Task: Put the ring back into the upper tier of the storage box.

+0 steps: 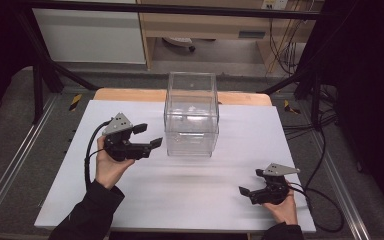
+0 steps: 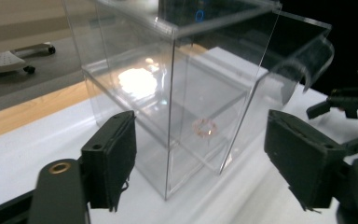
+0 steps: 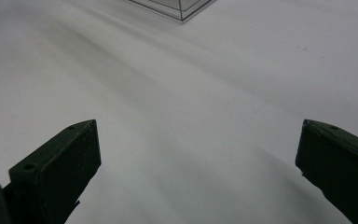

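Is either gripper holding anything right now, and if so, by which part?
Nothing is held. The left gripper is open beside the clear box, not touching it; the right gripper is open over the white table.

Three cameras, one table

High view looks forward and down over the white table (image 1: 180, 195); each gripper view rides low (close to the surface), and all share the clear box (image 1: 191, 115).
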{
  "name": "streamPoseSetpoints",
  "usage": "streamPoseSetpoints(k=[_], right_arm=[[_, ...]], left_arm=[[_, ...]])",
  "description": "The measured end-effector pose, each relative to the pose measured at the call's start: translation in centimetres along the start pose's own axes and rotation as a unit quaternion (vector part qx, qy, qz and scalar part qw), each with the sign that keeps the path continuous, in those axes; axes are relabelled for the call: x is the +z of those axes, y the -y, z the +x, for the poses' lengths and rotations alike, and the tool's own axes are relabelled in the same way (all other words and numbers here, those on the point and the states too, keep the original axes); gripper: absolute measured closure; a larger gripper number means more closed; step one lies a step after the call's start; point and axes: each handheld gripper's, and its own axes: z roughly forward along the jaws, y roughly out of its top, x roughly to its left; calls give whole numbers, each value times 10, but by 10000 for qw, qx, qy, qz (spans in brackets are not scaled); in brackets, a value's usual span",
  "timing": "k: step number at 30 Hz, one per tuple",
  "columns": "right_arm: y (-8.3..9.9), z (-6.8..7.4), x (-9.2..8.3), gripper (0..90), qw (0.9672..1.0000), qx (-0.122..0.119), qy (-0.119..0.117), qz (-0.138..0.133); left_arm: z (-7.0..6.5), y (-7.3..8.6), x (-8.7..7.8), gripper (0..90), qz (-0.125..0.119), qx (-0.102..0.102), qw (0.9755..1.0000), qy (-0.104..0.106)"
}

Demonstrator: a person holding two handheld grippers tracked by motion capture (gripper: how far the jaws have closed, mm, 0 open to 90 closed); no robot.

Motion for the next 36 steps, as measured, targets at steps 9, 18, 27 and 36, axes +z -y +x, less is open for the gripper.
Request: streamPoseSetpoints(k=[9,18,27,36], right_arm=[[0,0,0,4,10000,12,3,-3],[0,0,0,4,10000,15,8,1],[0,0,0,4,10000,21,13,-15],[0,0,0,4,10000,25,11,-24]], left_arm=[[5,30,1,117,228,52,9997,-84],[8,58,-1,76,433,109,9989,-151],[12,91,-6,61,731,122,9969,-280],[25,119,-20,61,905,36,9950,-422]])
